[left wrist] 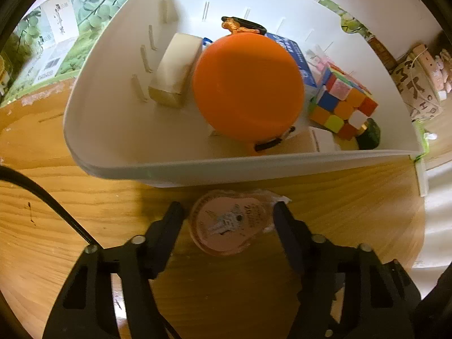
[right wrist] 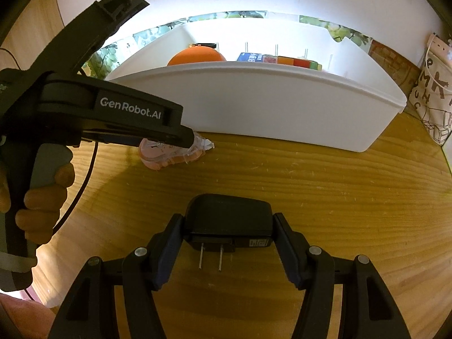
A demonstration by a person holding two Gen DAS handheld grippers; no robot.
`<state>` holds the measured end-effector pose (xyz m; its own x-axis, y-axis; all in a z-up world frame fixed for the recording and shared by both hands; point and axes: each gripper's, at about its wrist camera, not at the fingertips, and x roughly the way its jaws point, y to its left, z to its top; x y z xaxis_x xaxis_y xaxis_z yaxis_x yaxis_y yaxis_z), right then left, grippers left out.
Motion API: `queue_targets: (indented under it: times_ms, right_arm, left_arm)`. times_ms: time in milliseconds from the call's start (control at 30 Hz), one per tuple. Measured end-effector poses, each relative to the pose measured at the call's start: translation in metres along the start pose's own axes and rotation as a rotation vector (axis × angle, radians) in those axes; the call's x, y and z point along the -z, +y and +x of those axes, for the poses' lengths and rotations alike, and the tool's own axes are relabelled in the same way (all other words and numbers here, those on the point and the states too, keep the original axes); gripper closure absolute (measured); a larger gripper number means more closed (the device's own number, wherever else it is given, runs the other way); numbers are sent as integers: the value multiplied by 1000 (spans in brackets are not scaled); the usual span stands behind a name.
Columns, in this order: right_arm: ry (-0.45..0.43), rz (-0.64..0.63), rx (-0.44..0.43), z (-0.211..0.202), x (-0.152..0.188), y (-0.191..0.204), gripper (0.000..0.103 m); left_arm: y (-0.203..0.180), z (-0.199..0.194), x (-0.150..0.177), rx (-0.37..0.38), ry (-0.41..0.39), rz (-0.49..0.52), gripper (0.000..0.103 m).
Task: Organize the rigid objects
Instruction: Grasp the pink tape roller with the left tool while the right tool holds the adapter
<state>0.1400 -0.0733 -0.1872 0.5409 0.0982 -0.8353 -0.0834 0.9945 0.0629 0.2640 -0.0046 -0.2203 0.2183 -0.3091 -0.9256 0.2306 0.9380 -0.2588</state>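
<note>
A white bin stands on the wooden table and holds an orange ball, a puzzle cube, a cream block and a blue box. My left gripper is open, its fingers on either side of a pink sealed jelly cup lying on the table just in front of the bin. In the right wrist view the left gripper sits over that cup. My right gripper is shut on a black plug adapter, prongs pointing toward the camera, in front of the bin.
A black cable crosses the table at the left. A printed canvas bag stands at the right. Leaf-patterned paper lies behind the bin. The table edge is at the right.
</note>
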Motion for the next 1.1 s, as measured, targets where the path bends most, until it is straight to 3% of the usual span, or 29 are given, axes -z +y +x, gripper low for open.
queue_targets:
  times_ms: [367,733,867,1100]
  right_arm:
    - [-6,-17,9,-5,2,5,40]
    - [-29,-28,19,-14,6,9,40]
    - [-37,-29,26,-20,10,11,40]
    - [-43,-17,44,-28,19,12,40]
  left_arm:
    - [15,-5,2,54,19,-66,53]
    - [47,-18,26,188,52,-204,73]
    - [45,-28,30,159,31,-173,84]
    - [25,-29,24,78,-5,-82,82]
